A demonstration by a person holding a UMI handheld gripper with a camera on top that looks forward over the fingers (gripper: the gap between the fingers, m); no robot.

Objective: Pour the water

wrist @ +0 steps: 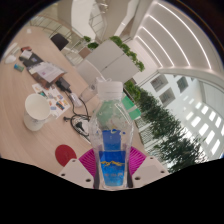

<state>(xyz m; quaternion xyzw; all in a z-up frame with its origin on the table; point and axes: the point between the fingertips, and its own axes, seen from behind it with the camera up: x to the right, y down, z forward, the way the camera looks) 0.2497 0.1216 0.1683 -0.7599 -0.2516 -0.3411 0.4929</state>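
Note:
A clear plastic water bottle [111, 125] with a blue label and a white cap stands upright between my fingers, its cap pointing away from me. My gripper [111, 165] is shut on the bottle, both magenta pads [90, 160] pressing on the blue label at its lower part. The bottle is lifted above the table. A white cup [34, 110] stands on the table to the left, beyond the fingers. A red round coaster [65, 154] lies on the table near the left finger.
Papers, boxes and cables [50, 78] lie scattered on the light table [20, 140] behind the cup. A row of green plants [165, 125] runs along the right side. A white chair [105, 62] stands beyond the bottle.

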